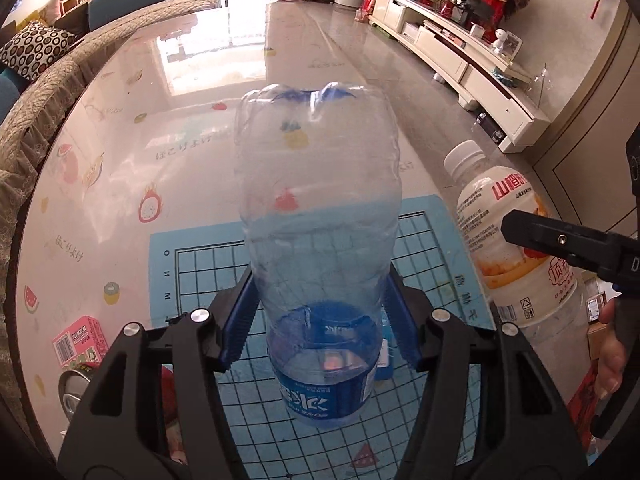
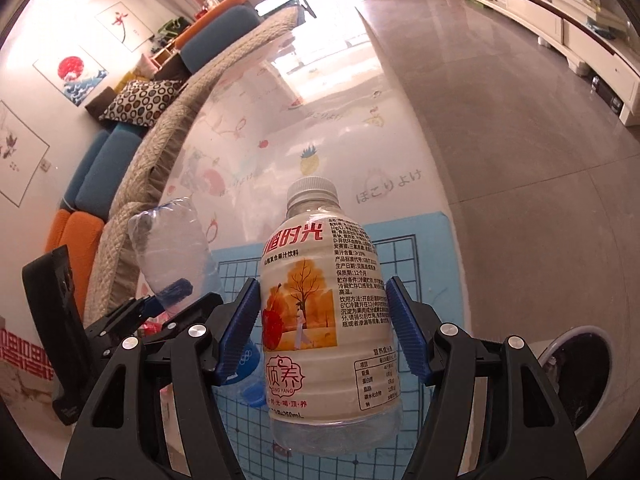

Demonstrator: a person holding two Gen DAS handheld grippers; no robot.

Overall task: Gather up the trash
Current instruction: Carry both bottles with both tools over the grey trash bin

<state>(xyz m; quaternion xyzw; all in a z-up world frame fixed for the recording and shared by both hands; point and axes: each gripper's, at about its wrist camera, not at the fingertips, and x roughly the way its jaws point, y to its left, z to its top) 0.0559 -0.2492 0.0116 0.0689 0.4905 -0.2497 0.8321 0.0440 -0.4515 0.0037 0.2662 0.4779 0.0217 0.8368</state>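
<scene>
My left gripper (image 1: 320,320) is shut on a clear crumpled water bottle (image 1: 320,208) with a blue label, held above the blue grid mat (image 1: 192,264). My right gripper (image 2: 324,328) is shut on a white juice bottle (image 2: 320,300) with a white cap and an autumn-tree label, also lifted above the mat (image 2: 432,248). The juice bottle (image 1: 508,232) shows at the right of the left wrist view; the water bottle (image 2: 172,256) and the left gripper (image 2: 136,312) show at the left of the right wrist view.
A pink carton (image 1: 80,344) and a drink can (image 1: 74,392) lie on the fruit-print tablecloth (image 1: 120,160) at lower left. A white bin with a dark liner (image 2: 576,380) stands on the floor at lower right. A sofa (image 2: 104,176) runs along the table's far side.
</scene>
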